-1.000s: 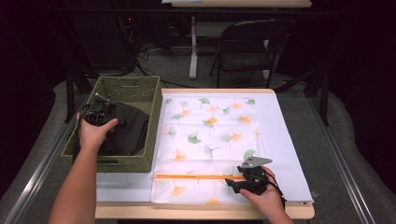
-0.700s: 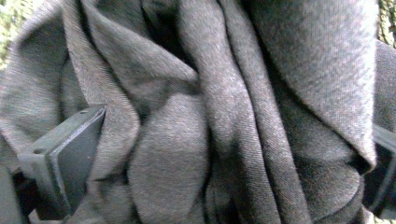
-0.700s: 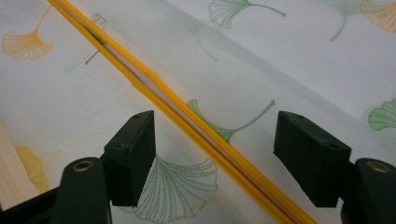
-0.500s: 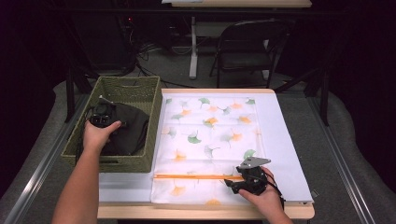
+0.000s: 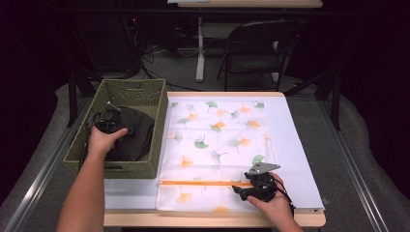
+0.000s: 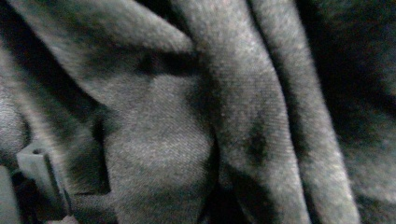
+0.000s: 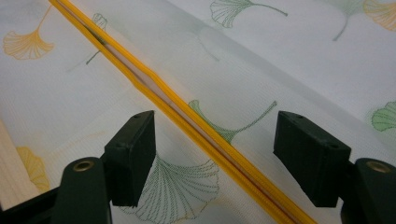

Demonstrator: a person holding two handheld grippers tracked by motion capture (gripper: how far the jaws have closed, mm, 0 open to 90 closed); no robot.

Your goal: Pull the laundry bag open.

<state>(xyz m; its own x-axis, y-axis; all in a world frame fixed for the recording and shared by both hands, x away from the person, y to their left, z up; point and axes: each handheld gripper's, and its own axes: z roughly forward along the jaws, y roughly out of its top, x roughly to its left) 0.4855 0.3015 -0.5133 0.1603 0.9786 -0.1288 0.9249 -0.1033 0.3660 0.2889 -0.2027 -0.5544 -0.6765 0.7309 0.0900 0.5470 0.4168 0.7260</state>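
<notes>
On the table (image 5: 300, 145) lies the leaf-print mesh bag (image 5: 217, 140), unmoved; the right gripper (image 5: 255, 187) stays over its orange zipper (image 7: 187, 122), jaws spread. The left gripper (image 5: 109, 123) has sunk into the basket's (image 5: 123, 89) dark cloth (image 6: 201, 116); grip unclear.

Black tongs (image 7: 215, 161), blocky pads (image 7: 130, 154), brass screws, grey plate

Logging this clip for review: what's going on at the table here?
A person works with two hand-held grippers. The left gripper is down in the woven basket, pressed into a dark cloth; whether it grips is unclear. The right gripper hangs open over the orange zipper of a leaf-print mesh bag spread flat on the table.
</notes>
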